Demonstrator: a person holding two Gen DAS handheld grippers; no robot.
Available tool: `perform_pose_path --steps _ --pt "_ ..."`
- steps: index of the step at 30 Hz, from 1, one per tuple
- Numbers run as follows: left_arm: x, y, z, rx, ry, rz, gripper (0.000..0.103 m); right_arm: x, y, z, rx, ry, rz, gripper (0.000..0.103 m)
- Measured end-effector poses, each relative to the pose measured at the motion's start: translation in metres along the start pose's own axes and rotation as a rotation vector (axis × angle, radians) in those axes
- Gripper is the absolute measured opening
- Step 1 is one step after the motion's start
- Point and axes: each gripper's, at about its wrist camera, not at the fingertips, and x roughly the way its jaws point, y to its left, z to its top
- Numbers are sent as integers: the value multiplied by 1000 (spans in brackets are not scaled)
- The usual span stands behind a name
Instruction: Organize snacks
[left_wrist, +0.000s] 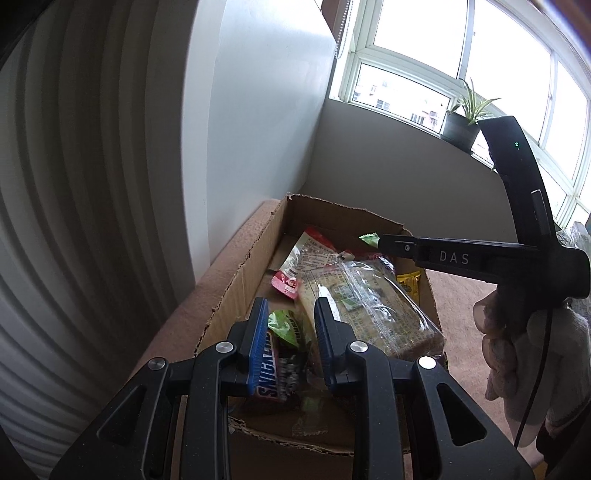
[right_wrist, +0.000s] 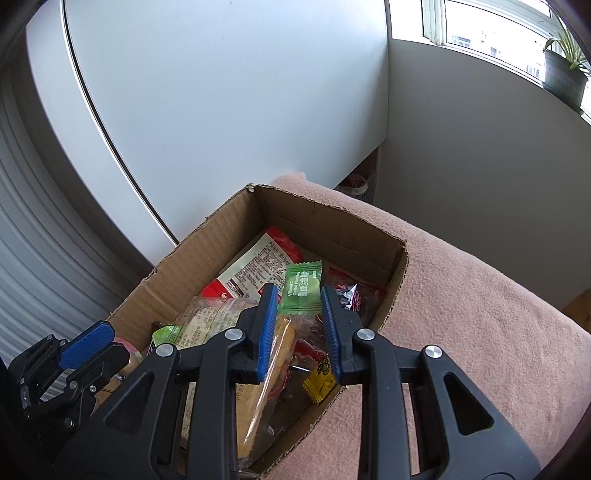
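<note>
The left hand-held gripper (left_wrist: 291, 339) hangs low over the near end of the cardboard box (left_wrist: 240, 273), in the lower middle of its view. Its blue pads are partly open with nothing pinched between them. I think it waits there so it can reach a snack next. The right hand-held gripper (right_wrist: 299, 325) hovers over the far end of the box, also partly open and empty, with the green candy packet (right_wrist: 301, 286) showing just past its tips.

The snacks lie in a loose heap inside the box, which sits on a pink blanket (right_wrist: 480, 314). There is a big clear bag of crackers (left_wrist: 373, 314), a red and white pouch (right_wrist: 258, 266), a small yellow packet (right_wrist: 321, 380) and a Snickers bar (left_wrist: 271, 369).
</note>
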Motion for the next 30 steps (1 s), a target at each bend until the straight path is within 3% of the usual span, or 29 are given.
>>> perform_pose_path --steps 3,7,11,13,15,20,22,24,30 --pt "-3 -1 0 7 -10 0 24 -1 3 -1 -7 1 -5 27" --pt "-5 0 0 4 -14 -4 24 -8 7 -2 -14 -23 -14 50" --pt "-8 0 -2 4 -19 -2 24 -18 10 -4 -19 -38 -20 52" --pt "-9 -1 -3 3 -22 -1 26 -24 12 -7 -23 -55 -29 63" --pt "-11 -1 -4 7 -29 3 28 -32 13 -12 -28 -79 -43 69" --pt "-21 -3 -8 13 -49 10 28 -54 16 -33 -10 -109 -58 72" --pt "-28 -3 -10 2 -61 7 36 -64 18 -42 -5 -130 -75 84" --pt "-33 -3 -12 -8 -78 14 52 -74 21 -51 -14 -150 -85 87" --pt "-38 -5 -16 -20 -94 29 59 -100 31 -70 -67 -222 -173 96"
